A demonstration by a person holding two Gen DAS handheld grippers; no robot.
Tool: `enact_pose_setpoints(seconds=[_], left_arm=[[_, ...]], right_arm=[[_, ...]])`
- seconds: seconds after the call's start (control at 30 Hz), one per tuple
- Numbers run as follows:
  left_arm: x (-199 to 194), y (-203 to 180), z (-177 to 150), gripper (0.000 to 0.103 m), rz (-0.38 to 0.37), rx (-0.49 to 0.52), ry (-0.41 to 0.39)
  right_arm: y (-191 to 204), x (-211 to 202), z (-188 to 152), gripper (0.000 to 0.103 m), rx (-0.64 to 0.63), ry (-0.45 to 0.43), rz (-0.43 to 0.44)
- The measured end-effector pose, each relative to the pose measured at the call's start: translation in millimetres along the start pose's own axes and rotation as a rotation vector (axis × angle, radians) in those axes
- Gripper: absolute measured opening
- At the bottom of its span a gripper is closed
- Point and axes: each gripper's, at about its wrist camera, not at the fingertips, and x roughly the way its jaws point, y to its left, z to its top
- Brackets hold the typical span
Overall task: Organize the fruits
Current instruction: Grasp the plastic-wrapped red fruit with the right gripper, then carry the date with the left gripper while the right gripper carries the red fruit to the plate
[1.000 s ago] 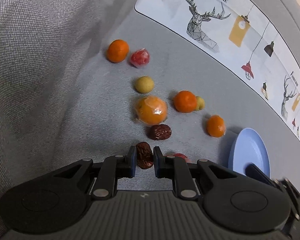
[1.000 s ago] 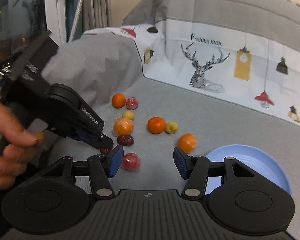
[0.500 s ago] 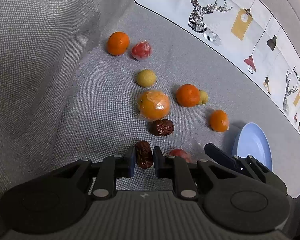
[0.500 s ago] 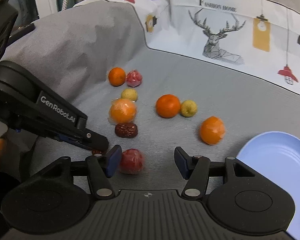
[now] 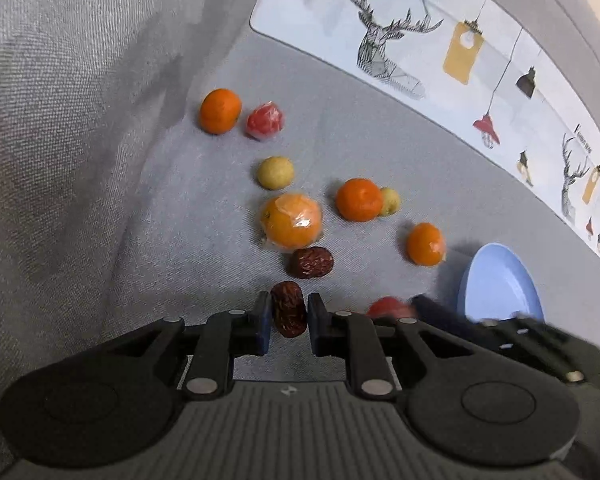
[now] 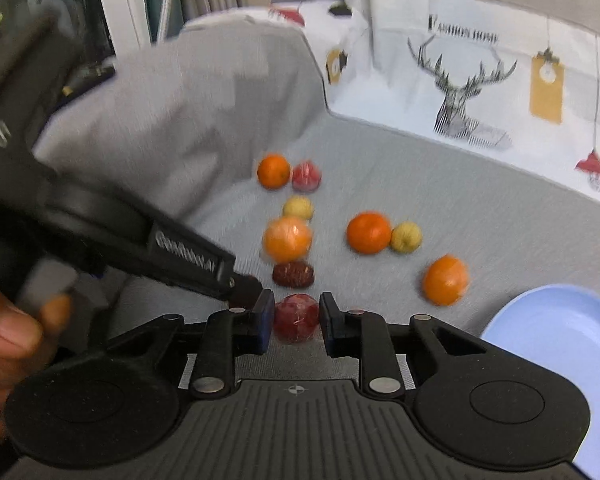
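Fruits lie scattered on a grey sofa seat (image 5: 204, 208). My left gripper (image 5: 288, 316) is shut on a dark red date (image 5: 288, 314). A second date (image 5: 312, 262) lies just beyond it. My right gripper (image 6: 294, 318) has closed around a wrapped red fruit (image 6: 296, 318), which also shows in the left wrist view (image 5: 388, 307); its jaws touch or nearly touch the fruit's sides. A wrapped orange (image 5: 292, 221), several tangerines, two yellow fruits and another red wrapped fruit (image 5: 265, 121) lie further off. A light blue plate (image 5: 500, 284) sits to the right.
The sofa armrest (image 5: 80, 120) rises on the left. A printed deer cushion (image 5: 420, 48) stands behind the fruits. In the right wrist view the left gripper's body (image 6: 148, 248) and the person's hand (image 6: 16, 320) fill the left side.
My right gripper moved forward and narrowed its jaws around the red wrapped fruit. My left gripper kept hold of the date and barely shifted.
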Motion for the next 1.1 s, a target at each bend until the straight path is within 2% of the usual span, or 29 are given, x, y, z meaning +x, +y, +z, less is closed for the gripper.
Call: enact_pose_setpoints(seconds=[0.13,0.3,0.4,0.5,0.63,0.73,0.93,1.03,1.1], left_arm=[[-5,-9,-4,0.02,0.006,0.045,-0.033],[-10,-20,-8,0.02,0.002,0.101,-0.072],[-12,-24,-10,0.02,-0.003,0.123,-0.091],[-14,-26,-11,0.02,-0.017,0.134,-0.104],[-17,-31,-14,0.02,-0.027,0.159,-0.125],[-21,-37,-18,0.02,-0.03,0.188,-0.153],[-27,-60,-31,0.02,-0.058,0.222,-0.188],[-28,-84,-47,0.02,-0.1,0.257,-0.21],[-25,-94,-61,0.02,-0.159,0.228,-0.225]], right_arm=[[-9,-35,11,0.026,-0.014,-0.044,-0.018],[-42,-89,16,0.026,-0.011,-0.106,-0.051],[-63,-120,6,0.026,0.001,-0.143,-0.089],[-89,-138,-15,0.026,0.078,-0.17,-0.133],[-121,-142,-39,0.025,0.22,-0.195,-0.169],[-133,-141,-54,0.025,0.265,-0.212,-0.169],[-147,-124,-69,0.025,0.3,-0.169,-0.191],[-149,-125,-68,0.025,0.299,-0.177,-0.195],[-148,-123,-68,0.025,0.296,-0.176,-0.205]])
